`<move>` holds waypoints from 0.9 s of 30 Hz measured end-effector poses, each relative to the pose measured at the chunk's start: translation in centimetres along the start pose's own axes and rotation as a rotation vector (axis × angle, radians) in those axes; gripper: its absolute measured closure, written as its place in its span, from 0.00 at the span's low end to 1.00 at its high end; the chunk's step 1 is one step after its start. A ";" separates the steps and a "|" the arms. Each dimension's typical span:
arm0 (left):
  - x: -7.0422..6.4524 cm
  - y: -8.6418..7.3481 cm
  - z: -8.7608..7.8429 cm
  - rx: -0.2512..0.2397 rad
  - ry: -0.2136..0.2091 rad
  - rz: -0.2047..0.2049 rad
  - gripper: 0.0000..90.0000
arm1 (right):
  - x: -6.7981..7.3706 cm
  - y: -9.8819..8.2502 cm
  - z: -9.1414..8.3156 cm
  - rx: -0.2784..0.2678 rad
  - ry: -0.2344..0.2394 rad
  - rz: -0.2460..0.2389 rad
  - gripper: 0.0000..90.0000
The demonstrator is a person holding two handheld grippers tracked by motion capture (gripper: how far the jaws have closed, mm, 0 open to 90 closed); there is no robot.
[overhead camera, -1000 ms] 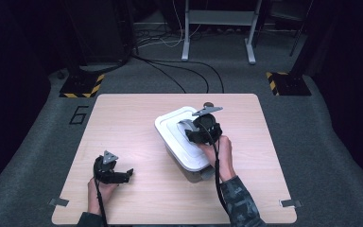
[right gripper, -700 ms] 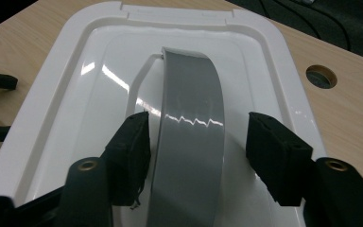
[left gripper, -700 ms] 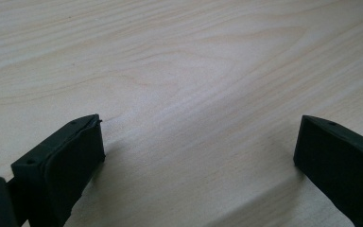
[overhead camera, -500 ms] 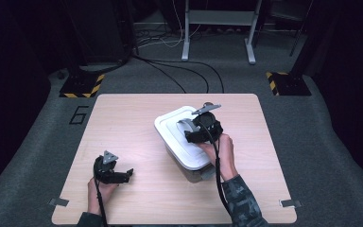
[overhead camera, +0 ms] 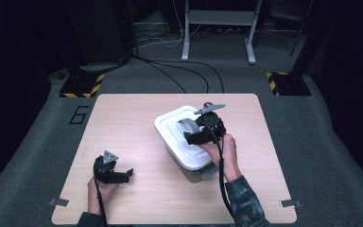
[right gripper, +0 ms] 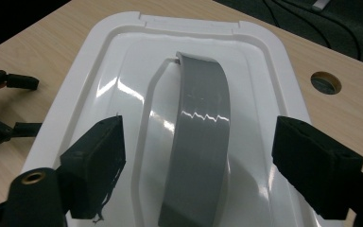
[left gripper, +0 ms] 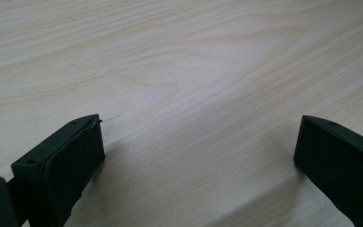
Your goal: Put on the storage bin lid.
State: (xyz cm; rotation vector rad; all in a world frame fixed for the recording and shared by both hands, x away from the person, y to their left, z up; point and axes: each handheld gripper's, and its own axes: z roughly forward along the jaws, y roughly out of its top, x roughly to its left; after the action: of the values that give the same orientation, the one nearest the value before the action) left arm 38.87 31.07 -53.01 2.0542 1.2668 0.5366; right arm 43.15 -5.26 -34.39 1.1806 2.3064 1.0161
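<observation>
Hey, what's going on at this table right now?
A person works at a wooden table with a hand-held gripper in each hand. The right hand-held gripper is over the white lid of a plastic storage box; its jaws have just been opening and now straddle the lid's grey handle without pressing it. The left hand-held gripper rests open on bare tabletop.

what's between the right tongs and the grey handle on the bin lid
Nothing visible. The right tongs have just been opening and now straddle the grey handle on the white lid, with open gaps on both sides of it.
</observation>
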 end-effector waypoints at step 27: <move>-0.1 0.0 0.0 -0.005 0.001 -0.010 0.02 | -4.8 -5.4 -6.0 -0.105 -0.036 0.051 0.00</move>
State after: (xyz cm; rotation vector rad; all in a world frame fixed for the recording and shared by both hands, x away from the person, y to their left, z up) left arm 38.86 30.98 -53.03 2.0427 1.2743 0.5358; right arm 39.45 -13.90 -34.32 1.2116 2.1777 1.1108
